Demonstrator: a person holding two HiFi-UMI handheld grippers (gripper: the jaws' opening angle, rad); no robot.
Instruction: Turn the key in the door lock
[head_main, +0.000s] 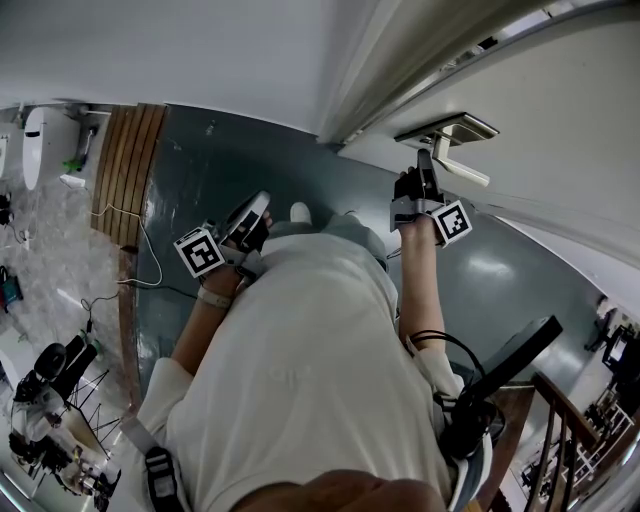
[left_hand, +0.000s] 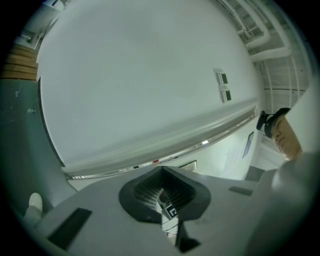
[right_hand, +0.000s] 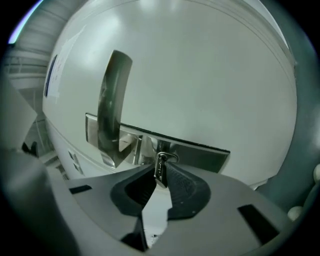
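Observation:
The white door (head_main: 560, 120) carries a metal lock plate (right_hand: 200, 155) with a lever handle (right_hand: 112, 107). A small silver key (right_hand: 161, 162) stands in the lock just beside the handle's base. My right gripper (right_hand: 159, 175) is shut on the key's head, its dark pads pinching it from both sides. Seen from the head, the right gripper (head_main: 425, 170) points straight at the lock plate (head_main: 450, 130) below the handle (head_main: 462, 172). My left gripper (head_main: 250, 222) hangs back near the body, away from the door. Its jaws (left_hand: 161, 172) are shut with nothing between them.
The door frame (head_main: 380, 80) runs along the door's left side. A dark grey floor (head_main: 200, 170) lies underfoot, with wooden boards (head_main: 125, 170) and a loose cable (head_main: 140, 240) at the left. A stair railing (head_main: 570, 440) stands at the lower right.

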